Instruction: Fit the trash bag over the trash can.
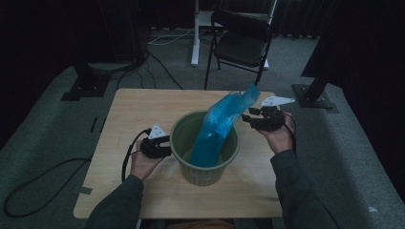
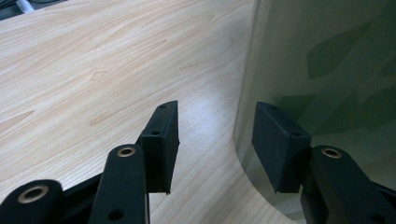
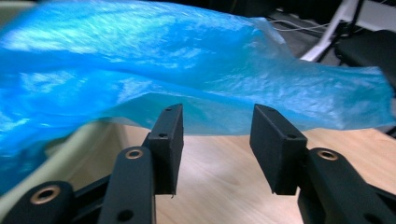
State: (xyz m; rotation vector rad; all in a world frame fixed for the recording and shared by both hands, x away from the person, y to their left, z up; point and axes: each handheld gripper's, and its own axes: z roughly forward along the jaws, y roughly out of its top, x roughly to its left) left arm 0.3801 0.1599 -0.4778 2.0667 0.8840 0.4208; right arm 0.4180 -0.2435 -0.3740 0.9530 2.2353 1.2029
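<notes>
I find the green bin standing at the middle of the table, the blue bag rising out of it and leaning far-right; my left claw stands apart beside the bin wall, gripping nothing; my right claw is apart, the bag's edge just beyond its pads, not pinched. Advice: bring the right claw up onto the film's edge, pinch only plastic, then spread it over the rim while the left steadies the bin.
</notes>
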